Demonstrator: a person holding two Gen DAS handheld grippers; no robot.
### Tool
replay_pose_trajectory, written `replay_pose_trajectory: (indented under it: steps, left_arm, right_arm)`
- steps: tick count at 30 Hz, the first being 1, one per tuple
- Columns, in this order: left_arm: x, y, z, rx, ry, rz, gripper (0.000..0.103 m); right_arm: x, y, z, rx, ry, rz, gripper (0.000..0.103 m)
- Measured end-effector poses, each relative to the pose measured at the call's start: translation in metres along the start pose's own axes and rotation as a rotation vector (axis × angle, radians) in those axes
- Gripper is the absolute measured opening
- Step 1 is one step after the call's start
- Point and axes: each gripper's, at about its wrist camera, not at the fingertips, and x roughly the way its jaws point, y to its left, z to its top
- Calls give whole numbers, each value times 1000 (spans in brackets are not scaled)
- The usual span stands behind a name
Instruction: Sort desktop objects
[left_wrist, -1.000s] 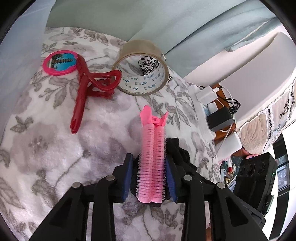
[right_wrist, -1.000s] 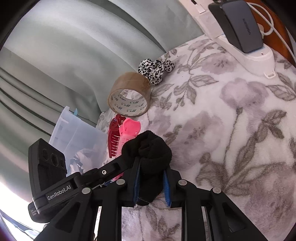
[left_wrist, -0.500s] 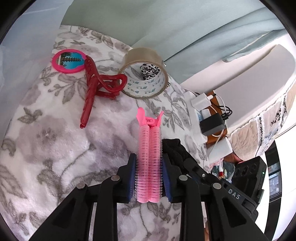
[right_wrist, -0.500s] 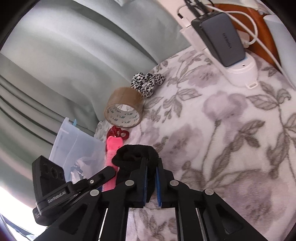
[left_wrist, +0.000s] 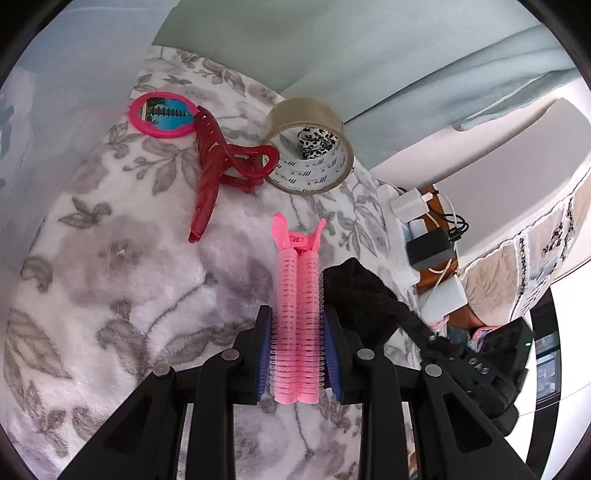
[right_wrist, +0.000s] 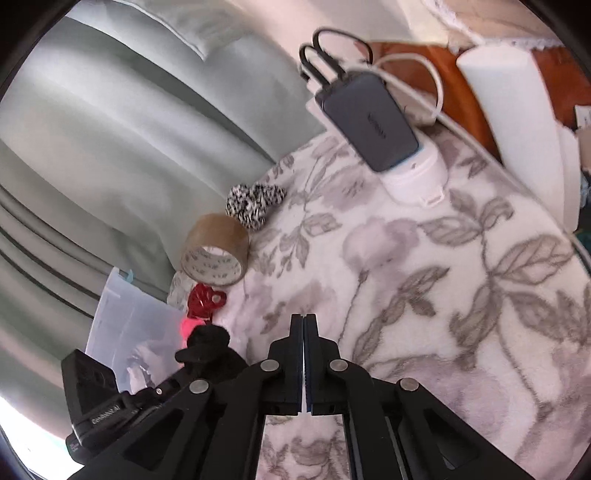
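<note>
My left gripper (left_wrist: 297, 350) is shut on a pink hair roller clip (left_wrist: 297, 295) and holds it above the floral blanket (left_wrist: 110, 258). A black cloth scrunchie (left_wrist: 364, 299) lies just right of it, draped on the left gripper's side; it also shows in the right wrist view (right_wrist: 208, 347). My right gripper (right_wrist: 303, 354) is shut and empty, with the black scrunchie off to its left. A red claw clip (left_wrist: 218, 166), a pink round mirror (left_wrist: 160, 114), a brown tape roll (left_wrist: 308, 147) and a black-and-white scrunchie (right_wrist: 255, 201) lie farther off.
A clear plastic box (right_wrist: 129, 325) stands at the blanket's left edge by the curtain. A power strip with a dark charger (right_wrist: 373, 122) and cables sits at the far right edge. A white block (right_wrist: 513, 96) stands beyond it.
My right gripper has slipped off the black scrunchie, closed fully and pulled up and to the right. The left gripper has lifted a little with the pink roller clip.
</note>
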Motion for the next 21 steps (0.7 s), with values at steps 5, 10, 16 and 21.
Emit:
replay_pose_trajectory:
  steps: [5,10,16,21]
  left_arm:
    - [2,-1,0,0,3,-6,28]
    - [2,5,0,-16,3,-9,28]
    - [5,-1,-2,12,14,-9,28]
    - [5,0,-2,16,16,1,28]
  right_arm:
    - [5,19,-4,-62,43,75,41]
    - [19,34,-18,-95,108,132,67]
    - [46,59,-31,-157,169,137,67]
    - [66,55,-34,-91,183,70,67]
